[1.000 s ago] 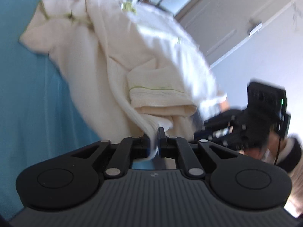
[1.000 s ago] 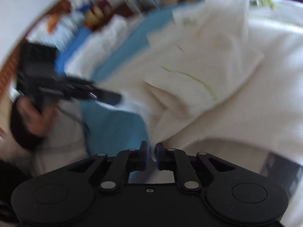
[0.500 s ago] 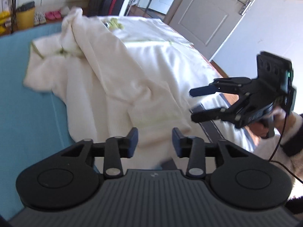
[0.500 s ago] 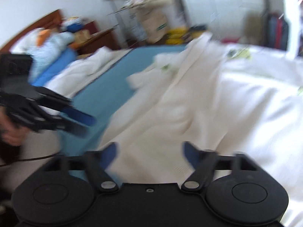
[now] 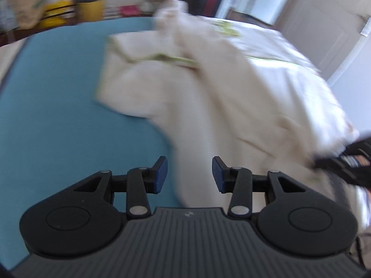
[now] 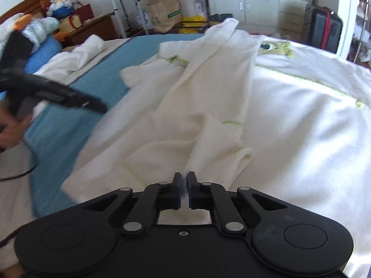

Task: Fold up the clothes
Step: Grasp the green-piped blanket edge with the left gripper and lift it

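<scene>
A cream garment (image 5: 208,106) with thin green trim lies crumpled across a blue sheet (image 5: 58,115) on the bed. My left gripper (image 5: 189,171) hangs open just above the garment's near left edge, nothing between its pads. In the right wrist view the same garment (image 6: 197,106) runs away from me in long folds. My right gripper (image 6: 183,180) has its jaws closing, nearly together, on a raised fold at the garment's near end. The left gripper (image 6: 99,107) shows there at the left, over the blue sheet (image 6: 69,127). The right gripper (image 5: 343,169) is blurred at the right edge.
A white blanket (image 6: 301,127) with green trim covers the bed's right side. A person's hand (image 6: 11,127) holds the left gripper. Beyond the bed stand a suitcase (image 6: 324,30), a paper bag (image 6: 164,11), a wooden nightstand (image 6: 92,30) and a yellow bin (image 5: 90,9).
My left gripper let go of the cloth, opened and swung left toward the blue sheet. My right gripper opened wide, then closed again at a fold of the garment.
</scene>
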Demonstrator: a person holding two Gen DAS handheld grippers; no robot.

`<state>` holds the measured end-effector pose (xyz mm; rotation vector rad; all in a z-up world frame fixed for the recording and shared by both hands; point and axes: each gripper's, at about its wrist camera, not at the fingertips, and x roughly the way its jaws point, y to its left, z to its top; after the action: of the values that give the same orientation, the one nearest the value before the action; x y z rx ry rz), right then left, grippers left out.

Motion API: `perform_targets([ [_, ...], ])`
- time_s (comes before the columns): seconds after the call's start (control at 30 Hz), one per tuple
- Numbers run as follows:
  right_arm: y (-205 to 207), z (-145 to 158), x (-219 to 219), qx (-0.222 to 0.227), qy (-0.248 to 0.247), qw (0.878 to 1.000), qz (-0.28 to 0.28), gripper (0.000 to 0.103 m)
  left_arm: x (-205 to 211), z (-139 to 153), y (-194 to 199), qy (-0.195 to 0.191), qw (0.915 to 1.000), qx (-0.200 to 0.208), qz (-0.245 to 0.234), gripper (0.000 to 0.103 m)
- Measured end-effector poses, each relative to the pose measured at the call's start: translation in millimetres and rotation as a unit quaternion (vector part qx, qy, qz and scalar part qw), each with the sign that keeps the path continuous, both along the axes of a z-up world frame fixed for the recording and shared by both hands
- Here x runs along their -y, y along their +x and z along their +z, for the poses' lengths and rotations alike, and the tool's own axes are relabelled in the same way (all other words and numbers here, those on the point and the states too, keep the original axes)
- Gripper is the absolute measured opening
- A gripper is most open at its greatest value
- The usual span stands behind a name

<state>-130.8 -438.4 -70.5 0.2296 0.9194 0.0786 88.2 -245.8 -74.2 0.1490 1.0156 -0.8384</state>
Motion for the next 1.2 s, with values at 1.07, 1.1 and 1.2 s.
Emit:
perform_targets([
  [1.07, 169, 2, 29, 0.034, 0.091, 0.988, -0.122, 0.061, 47, -56, 204, -0.178, 0.9739, -0.062, 0.126, 0.008],
  [1.1, 168, 3, 27, 0.032, 0.076, 0.989, -0.123, 0.061, 43, -48, 203, -0.179, 0.9727, -0.046, 0.14, 0.008],
  [1.2, 162, 8, 21, 0.034, 0.033, 0.991, -0.127, 0.062, 28, -20, 191, -0.163, 0.9719, 0.032, 0.167, 0.005],
])
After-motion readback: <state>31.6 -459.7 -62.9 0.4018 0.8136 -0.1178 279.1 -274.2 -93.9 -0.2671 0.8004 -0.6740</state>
